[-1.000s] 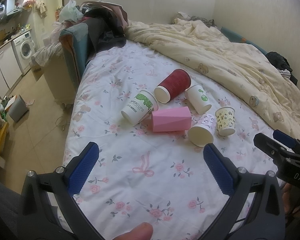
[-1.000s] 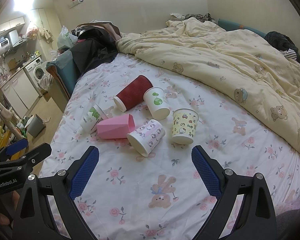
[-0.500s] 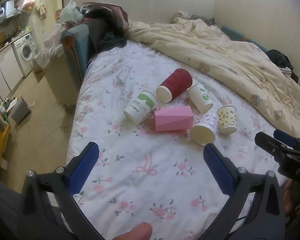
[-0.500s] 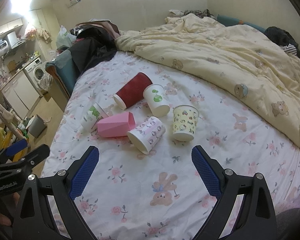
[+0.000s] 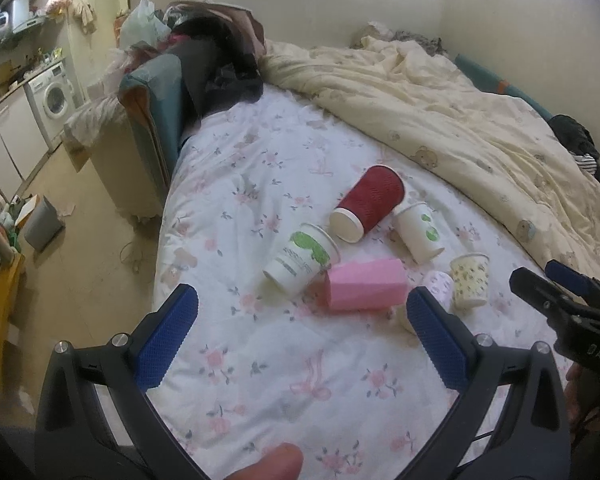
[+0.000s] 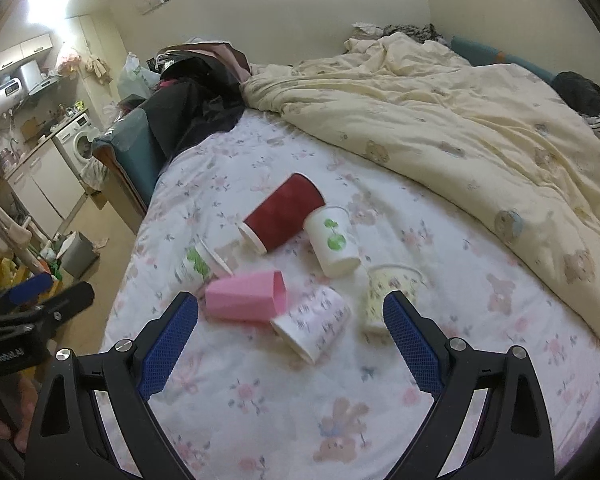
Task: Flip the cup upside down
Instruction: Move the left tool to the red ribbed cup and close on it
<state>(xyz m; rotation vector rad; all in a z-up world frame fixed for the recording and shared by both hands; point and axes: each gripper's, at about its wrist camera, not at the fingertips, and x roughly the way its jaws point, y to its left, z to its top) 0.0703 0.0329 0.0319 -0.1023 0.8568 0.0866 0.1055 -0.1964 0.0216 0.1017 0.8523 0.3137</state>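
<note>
Several paper cups lie clustered on the floral bed sheet (image 5: 260, 360). A red ribbed cup (image 5: 370, 202) (image 6: 282, 212), a white cup with green print (image 5: 302, 258), a pink faceted cup (image 5: 364, 285) (image 6: 246, 296), a white cup with a green leaf (image 5: 420, 232) (image 6: 334, 240) and a pink-patterned cup (image 6: 314, 326) lie on their sides. A yellow patterned cup (image 5: 471, 280) (image 6: 388, 292) stands upright. My left gripper (image 5: 302, 336) is open and empty, short of the cups. My right gripper (image 6: 292, 340) is open and empty, close over the pink-patterned cup.
A cream quilt (image 6: 460, 120) covers the bed's far and right side. Dark clothes (image 5: 216, 68) pile on a teal chair (image 5: 156, 100) at the bed's left corner. The floor, a grey bin (image 5: 42, 222) and a washing machine (image 5: 56, 98) are to the left.
Both grippers have moved forward and down towards the cups, which now look nearer the fingers. The cups have not moved. Both grippers stay open.
</note>
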